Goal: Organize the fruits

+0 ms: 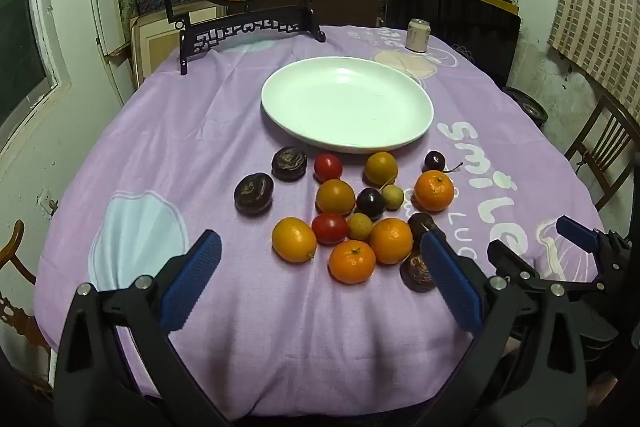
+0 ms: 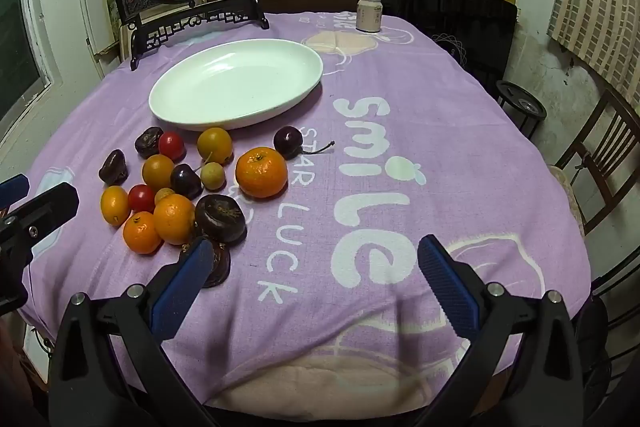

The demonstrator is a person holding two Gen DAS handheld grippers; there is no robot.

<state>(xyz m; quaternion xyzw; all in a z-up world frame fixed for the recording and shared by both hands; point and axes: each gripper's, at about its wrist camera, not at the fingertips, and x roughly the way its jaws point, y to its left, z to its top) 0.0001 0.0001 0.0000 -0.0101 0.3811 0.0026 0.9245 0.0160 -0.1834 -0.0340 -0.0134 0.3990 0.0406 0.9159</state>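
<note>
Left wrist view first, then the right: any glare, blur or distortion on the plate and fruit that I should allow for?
Left wrist view: soft glare patch on the white plate, fruit sharp, fisheye bends the table edge, corners vignetted black. Right wrist view: plate evenly lit with faint sheen, the mandarin crisp with a small highlight, same barrel distortion; dim, slightly purple-tinted light in both.

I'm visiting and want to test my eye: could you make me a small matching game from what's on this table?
Things:
1. white plate
2. drink can
3. stemmed cherry
4. left gripper

Descriptions:
A. far edge of the purple cloth
B. open, hovering near the fruit pile
C. empty, behind the fruit
D. beside a mandarin, right of the pile

Pairs: 1-C, 2-A, 3-D, 4-B
</note>
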